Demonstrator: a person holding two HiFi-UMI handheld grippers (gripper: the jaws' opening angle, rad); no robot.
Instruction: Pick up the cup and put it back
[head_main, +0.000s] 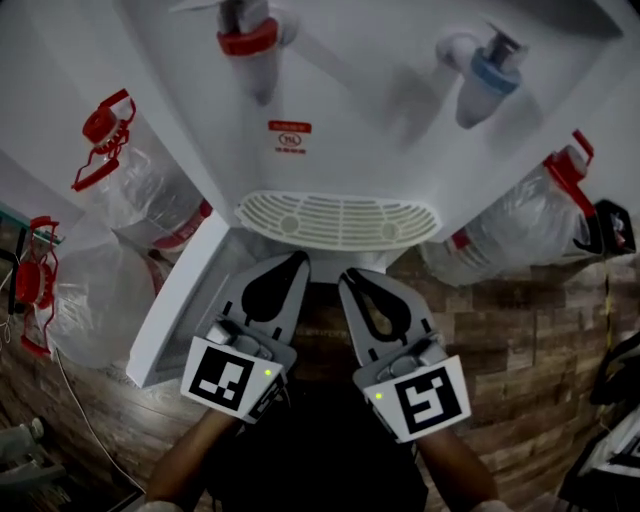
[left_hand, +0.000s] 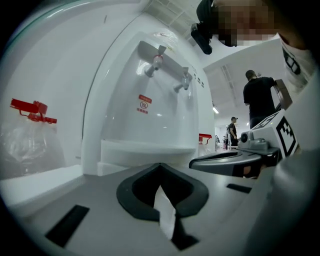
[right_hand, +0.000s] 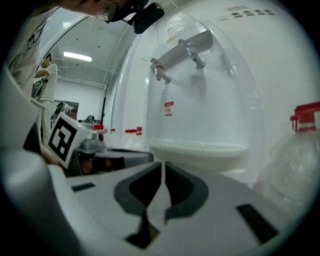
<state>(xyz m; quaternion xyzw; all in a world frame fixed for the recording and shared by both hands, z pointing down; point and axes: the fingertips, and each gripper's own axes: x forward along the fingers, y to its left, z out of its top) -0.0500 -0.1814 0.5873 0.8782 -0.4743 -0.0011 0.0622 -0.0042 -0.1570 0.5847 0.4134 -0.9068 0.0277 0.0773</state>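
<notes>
Both grippers idle just below the drip tray of the water dispenser. Left gripper has its jaws pressed together on nothing, and so does the right gripper. No cup shows in any view: none on the tray, none under the red tap or the blue tap above it. Likely pre-pick, task not started. The next move calls for finding the cup, then spreading one gripper's jaws before reaching.

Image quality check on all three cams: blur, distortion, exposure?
Head view: dim, dark corners, red tap and blue tap soft. Left gripper view: strong fisheye, dispenser bends, black rim round the frame. Right gripper view: soft overall, white dispenser nearly washed out.
</notes>
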